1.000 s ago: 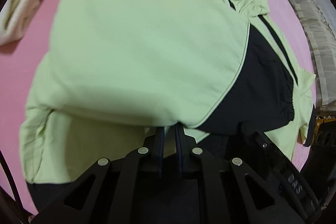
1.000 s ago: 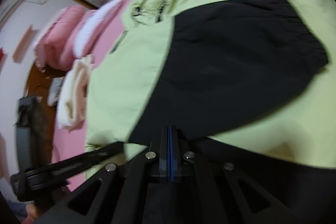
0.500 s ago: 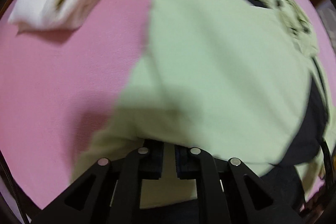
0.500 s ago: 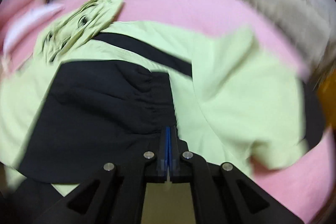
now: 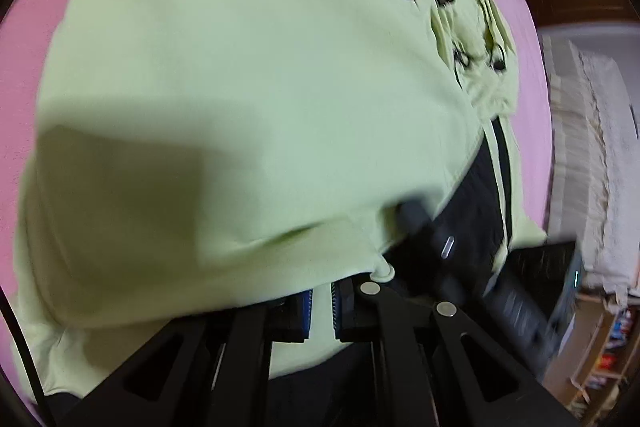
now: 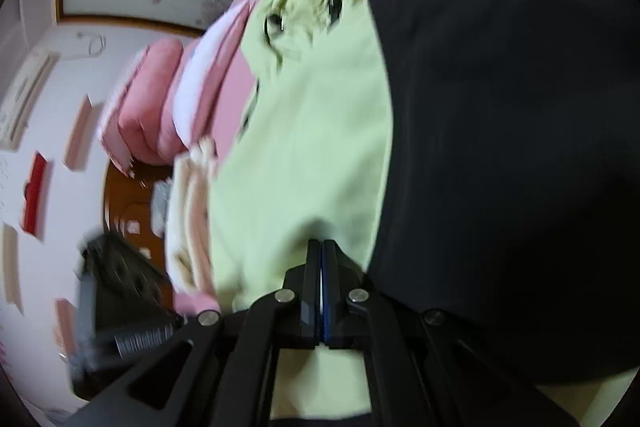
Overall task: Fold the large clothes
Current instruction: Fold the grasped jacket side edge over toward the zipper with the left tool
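A light green jacket (image 5: 260, 87) with black panels (image 5: 480, 195) and a crumpled hood (image 5: 468, 23) lies on a pink bed sheet (image 5: 24, 27). My left gripper (image 5: 320, 301) is shut on a fold of its green cloth, which drapes over the fingertips and hides them. In the right wrist view the jacket (image 6: 304, 147) and its black panel (image 6: 500, 147) fill the picture. There my right gripper (image 6: 322, 255) is shut on the green edge. The right gripper also shows blurred in the left wrist view (image 5: 424, 227), tucked under the lifted fold.
A folded cream cloth (image 6: 188, 219) lies left of the jacket, with pink and white bedding (image 6: 148, 107) stacked beyond it. A white lace cover (image 5: 600, 147) and a wooden shelf (image 5: 600, 347) stand at the bed's right side.
The left gripper has carried its green fold sideways and rolled; the cream cloth has left its view. The right wrist view has swung back to the bed's left side. Both grips unchanged.
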A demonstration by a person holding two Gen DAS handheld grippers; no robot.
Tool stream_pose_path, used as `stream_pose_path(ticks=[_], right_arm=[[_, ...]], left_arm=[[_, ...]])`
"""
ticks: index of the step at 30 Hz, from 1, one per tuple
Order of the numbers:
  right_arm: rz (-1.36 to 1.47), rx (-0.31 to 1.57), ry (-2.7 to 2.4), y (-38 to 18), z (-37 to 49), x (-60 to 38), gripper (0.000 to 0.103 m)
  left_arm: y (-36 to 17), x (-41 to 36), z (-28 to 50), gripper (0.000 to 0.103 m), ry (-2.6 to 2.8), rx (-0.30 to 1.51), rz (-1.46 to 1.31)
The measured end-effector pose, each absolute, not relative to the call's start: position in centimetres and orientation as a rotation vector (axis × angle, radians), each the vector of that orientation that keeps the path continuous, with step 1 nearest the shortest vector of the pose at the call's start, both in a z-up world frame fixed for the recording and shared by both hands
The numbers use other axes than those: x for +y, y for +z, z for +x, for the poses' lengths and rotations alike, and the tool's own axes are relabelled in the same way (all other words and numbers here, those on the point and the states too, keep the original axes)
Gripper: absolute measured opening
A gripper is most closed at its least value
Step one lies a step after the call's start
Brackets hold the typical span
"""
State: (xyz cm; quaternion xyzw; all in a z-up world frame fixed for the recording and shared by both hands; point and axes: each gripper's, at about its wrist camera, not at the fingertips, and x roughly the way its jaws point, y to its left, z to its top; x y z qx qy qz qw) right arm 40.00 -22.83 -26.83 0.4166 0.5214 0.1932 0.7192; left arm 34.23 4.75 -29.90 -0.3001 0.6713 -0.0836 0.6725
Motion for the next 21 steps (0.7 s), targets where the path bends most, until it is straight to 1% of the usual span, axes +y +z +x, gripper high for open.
stream_pose_path(ticks=[2, 4, 6, 7, 9, 12, 15, 18, 20, 21], right_arm=[[0.875, 1.161, 0.452, -26.1, 41.5, -23.4, 0.0], [0.784, 1.183, 0.443, -25.5, 41.7, -24.1, 0.0], [0.641, 1.236, 0.396, -24.9, 40.9, -25.1, 0.0], [0.581, 1.267, 0.376, -25.0, 40.4, -25.6, 0.0], [0.507, 1.294, 0.302, -25.2, 38.5, -28.2, 0.0], [0.469, 1.218, 0.019, -24.8, 34.5, -34.9, 0.0], [0.531, 1.148, -0.164, -23.2, 32.5, -39.0, 0.0], [0.476, 1.087, -0.127, -21.0, 32.2, -37.4, 0.002], [0.493, 1.039, 0.051, -19.9, 33.1, -34.2, 0.002], [0.521, 1.062, 0.2, -20.2, 34.2, -31.7, 0.002]], left_arm=[[-28.7, 5.0, 32.7, 0.006, -0.234, 1.53, -0.65], [-27.4, 5.5, 31.3, 0.012, -0.258, 1.531, -0.624], [-26.1, 6.0, 29.5, 0.014, -0.288, 1.522, -0.62], [-25.6, 6.1, 29.0, 0.017, -0.289, 1.512, -0.619], [-24.5, 6.5, 28.5, 0.021, -0.258, 1.47, -0.606], [-23.4, 8.2, 28.6, 0.023, -0.176, 1.4, -0.561], [-24.3, 8.3, 30.6, 0.023, -0.1, 1.387, -0.466], [-24.6, 8.0, 32.5, 0.023, -0.108, 1.385, -0.445], [-25.3, 6.9, 34.2, 0.026, -0.131, 1.367, -0.446], [-25.8, 6.6, 34.5, 0.026, -0.127, 1.363, -0.446]])
